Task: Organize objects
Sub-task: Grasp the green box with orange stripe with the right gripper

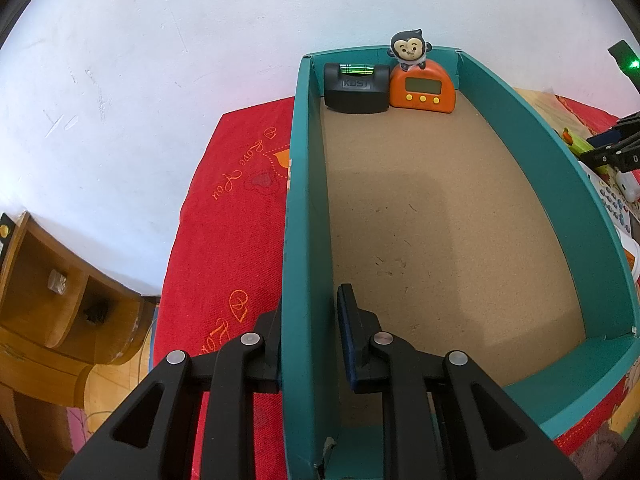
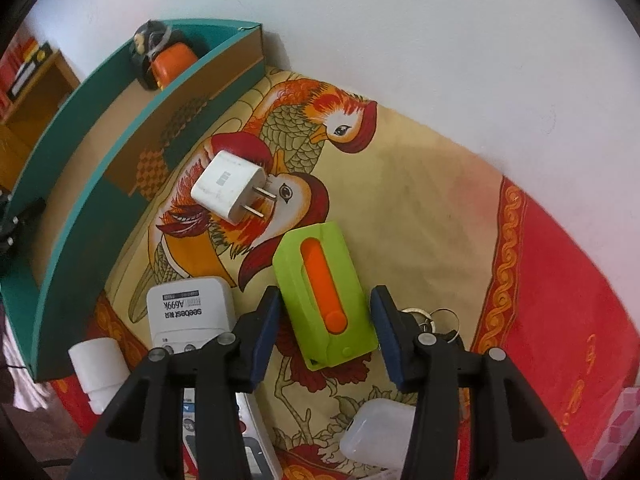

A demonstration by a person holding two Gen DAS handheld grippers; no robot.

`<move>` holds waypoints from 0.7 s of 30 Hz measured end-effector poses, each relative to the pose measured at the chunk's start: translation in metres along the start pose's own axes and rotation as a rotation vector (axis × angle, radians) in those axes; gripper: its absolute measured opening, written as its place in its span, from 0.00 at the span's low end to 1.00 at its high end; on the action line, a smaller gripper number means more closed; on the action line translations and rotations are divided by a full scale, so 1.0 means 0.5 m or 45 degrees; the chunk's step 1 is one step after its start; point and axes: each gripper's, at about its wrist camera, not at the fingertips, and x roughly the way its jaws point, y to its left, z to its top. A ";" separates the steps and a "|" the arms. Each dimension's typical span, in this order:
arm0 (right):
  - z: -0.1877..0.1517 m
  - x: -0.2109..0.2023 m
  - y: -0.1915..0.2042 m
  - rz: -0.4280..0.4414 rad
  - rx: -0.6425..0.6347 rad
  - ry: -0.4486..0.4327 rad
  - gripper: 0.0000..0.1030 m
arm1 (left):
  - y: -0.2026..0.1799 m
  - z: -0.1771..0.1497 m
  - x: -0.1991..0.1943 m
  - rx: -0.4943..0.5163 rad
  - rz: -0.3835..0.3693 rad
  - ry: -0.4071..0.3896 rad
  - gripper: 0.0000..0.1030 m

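Lime-green case (image 2: 326, 300) with orange slider.

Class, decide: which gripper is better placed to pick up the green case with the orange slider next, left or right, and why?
Right. The right gripper straddles the green case with the orange slider, jaws open beside it. The left gripper is shut on the teal cardboard box wall.

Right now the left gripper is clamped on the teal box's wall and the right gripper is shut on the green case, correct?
Not quite. The left gripper is clamped on the teal box wall, but the right gripper is open: the right wrist view shows its pads straddling the green case with gaps on both sides.
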 end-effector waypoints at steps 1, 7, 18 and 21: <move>-0.002 0.002 -0.007 0.025 0.025 0.004 0.48 | 0.000 0.000 0.000 0.000 0.000 0.000 0.20; -0.016 0.005 -0.002 0.046 0.008 -0.009 0.57 | 0.000 0.000 0.000 0.001 0.001 -0.002 0.20; -0.049 -0.004 0.026 -0.001 -0.016 -0.096 0.38 | -0.001 0.001 0.002 0.004 0.002 -0.002 0.20; -0.056 -0.011 0.033 -0.028 -0.020 -0.123 0.38 | -0.001 0.001 0.002 0.003 0.003 -0.002 0.20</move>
